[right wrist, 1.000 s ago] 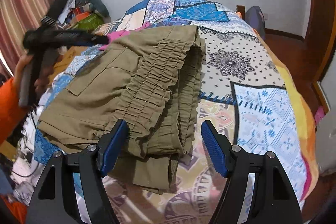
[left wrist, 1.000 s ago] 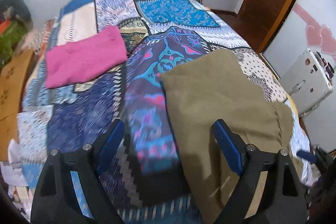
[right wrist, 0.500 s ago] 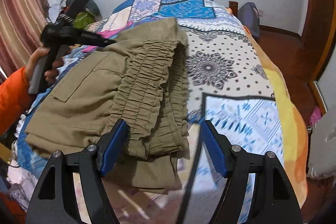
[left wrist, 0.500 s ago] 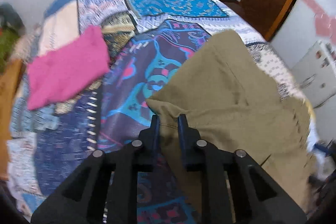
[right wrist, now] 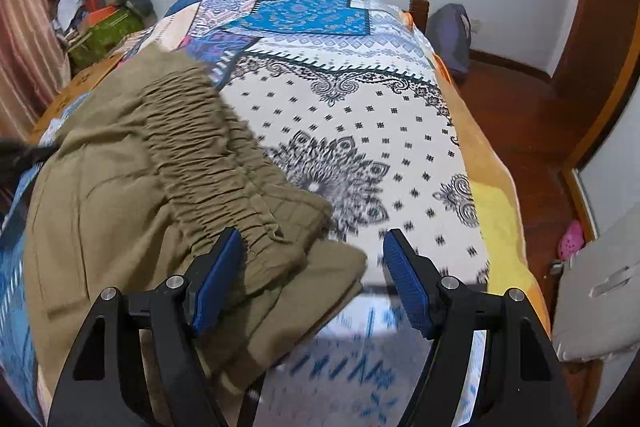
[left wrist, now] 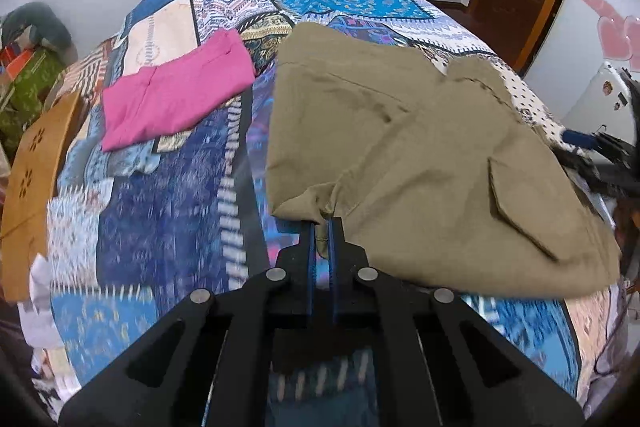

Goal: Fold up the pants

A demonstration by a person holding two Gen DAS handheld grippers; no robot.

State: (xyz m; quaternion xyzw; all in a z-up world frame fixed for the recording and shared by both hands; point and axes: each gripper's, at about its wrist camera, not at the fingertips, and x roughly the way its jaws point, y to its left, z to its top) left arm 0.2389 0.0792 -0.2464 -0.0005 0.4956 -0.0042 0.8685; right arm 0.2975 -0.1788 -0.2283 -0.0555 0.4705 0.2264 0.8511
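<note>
Left gripper (left wrist: 322,227) pinches the near edge of the khaki pants (left wrist: 420,155) on the bedspread (left wrist: 168,187); right gripper (right wrist: 312,267) spread wide above the pants' waistband corner

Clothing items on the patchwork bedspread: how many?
2. Olive-khaki cargo pants, corner pinched by the left gripper; folded pink garment lying farther left. More may be hidden off-frame.
</note>
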